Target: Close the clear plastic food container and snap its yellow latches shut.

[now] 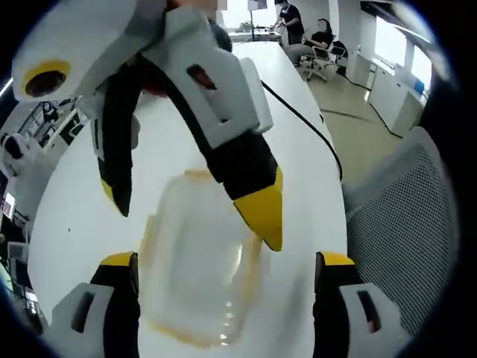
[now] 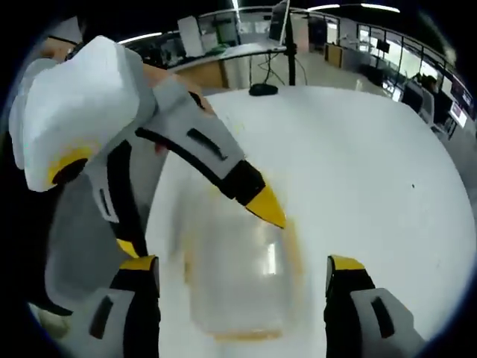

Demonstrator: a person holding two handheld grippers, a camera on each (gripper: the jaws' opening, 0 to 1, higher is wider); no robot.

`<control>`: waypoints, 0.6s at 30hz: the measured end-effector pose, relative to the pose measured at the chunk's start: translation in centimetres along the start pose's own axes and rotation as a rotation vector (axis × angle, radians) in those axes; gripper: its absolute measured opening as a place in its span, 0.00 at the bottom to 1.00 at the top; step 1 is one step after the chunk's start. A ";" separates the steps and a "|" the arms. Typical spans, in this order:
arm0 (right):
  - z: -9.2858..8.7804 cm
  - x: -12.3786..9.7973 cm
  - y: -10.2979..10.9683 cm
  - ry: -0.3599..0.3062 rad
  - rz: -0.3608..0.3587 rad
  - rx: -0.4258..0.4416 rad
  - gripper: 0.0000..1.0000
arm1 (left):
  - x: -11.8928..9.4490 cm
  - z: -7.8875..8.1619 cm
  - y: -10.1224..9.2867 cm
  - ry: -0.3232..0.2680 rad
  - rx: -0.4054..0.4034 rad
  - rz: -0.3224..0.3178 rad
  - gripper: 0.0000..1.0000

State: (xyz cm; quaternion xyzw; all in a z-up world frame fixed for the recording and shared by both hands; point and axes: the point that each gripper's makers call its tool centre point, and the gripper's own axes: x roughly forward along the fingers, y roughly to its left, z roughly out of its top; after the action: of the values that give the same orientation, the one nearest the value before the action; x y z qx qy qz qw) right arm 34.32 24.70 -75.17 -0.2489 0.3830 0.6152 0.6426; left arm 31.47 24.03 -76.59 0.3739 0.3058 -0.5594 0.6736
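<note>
Both tongs [image 1: 227, 272] [image 2: 242, 280] gape around blurred container [image 1: 197, 261], white table [image 1: 298, 149] beneath.

Before you, a long white table [image 1: 298, 156], your clear food container [image 1: 197, 261] lying on it, a black cable [image 1: 305, 119] trailing across.

A: Background, fast. A long white table [image 1: 298, 142] ran away from the camera, with a black cable [image 1: 313, 123] trailing along its edge.
B: Chairs?
A: A grey mesh chair [image 1: 406, 216] stood beside it; an office chair [image 1: 317, 63] was farther off, near two people [image 1: 298, 26].
B: Other view?
A: A white tabletop [image 2: 358, 164] with a dark mouse-like object [image 2: 262, 89] at the far edge, desks and monitors [image 2: 279, 19] behind.
</note>
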 end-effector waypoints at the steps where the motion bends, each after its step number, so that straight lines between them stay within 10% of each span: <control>1: -0.2 0.0 0.1 0.000 0.000 -0.002 0.93 | -0.1 0.0 0.1 0.000 -0.005 0.000 0.99; 18: -1.8 0.0 0.8 0.035 -0.044 -0.089 0.91 | -0.1 -0.8 0.3 0.023 -0.024 -0.033 0.96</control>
State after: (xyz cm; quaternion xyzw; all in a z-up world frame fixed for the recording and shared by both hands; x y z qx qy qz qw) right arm 33.19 23.41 -76.10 -0.2966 0.3608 0.6128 0.6374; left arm 31.71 24.79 -76.90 0.3672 0.3260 -0.5623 0.6653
